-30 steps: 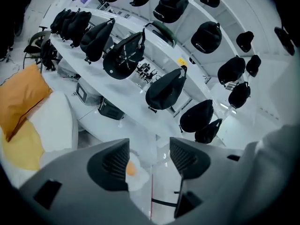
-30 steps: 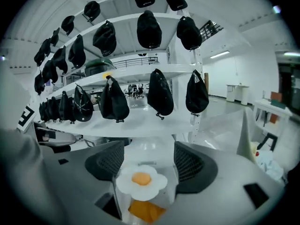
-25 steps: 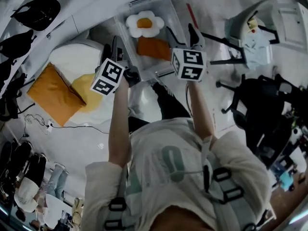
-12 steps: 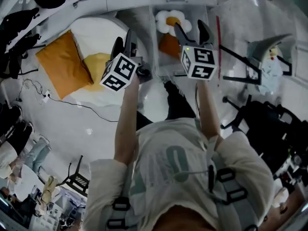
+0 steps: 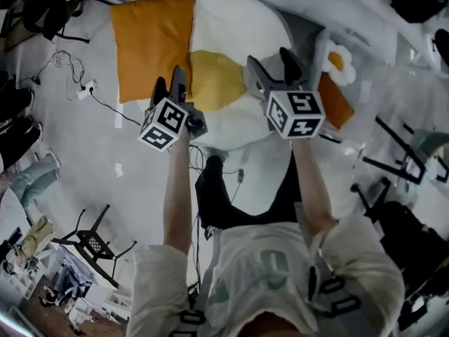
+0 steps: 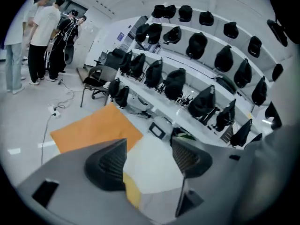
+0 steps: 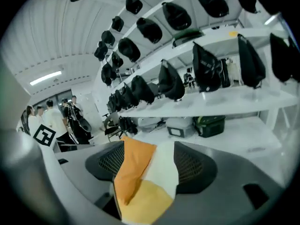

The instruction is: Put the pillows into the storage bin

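Observation:
A large fried-egg pillow (image 5: 235,69), white with a yellow yolk, lies on the floor beside a flat orange pillow (image 5: 151,41). Both grippers hang above the egg pillow. My left gripper (image 5: 170,86) is over its left edge; its jaws are opening and nothing is between them (image 6: 147,161). My right gripper (image 5: 272,65) stands open over the pillow's right side, empty, with the orange and egg pillows showing beyond its fingers (image 7: 147,165). At the right, the clear storage bin (image 5: 319,44) holds a small egg-shaped pillow (image 5: 340,62) and an orange pillow (image 5: 335,104).
Shelves of black backpacks (image 6: 201,46) run behind the pillows. Several people (image 6: 42,36) stand far left near a chair (image 6: 96,81). A cable (image 5: 105,100) trails on the floor by the orange pillow. A black folding chair (image 5: 95,241) lies at the lower left.
The view has swung left from the bin to the floor pillows. Both grippers have left the bin and now hang over the big egg pillow.

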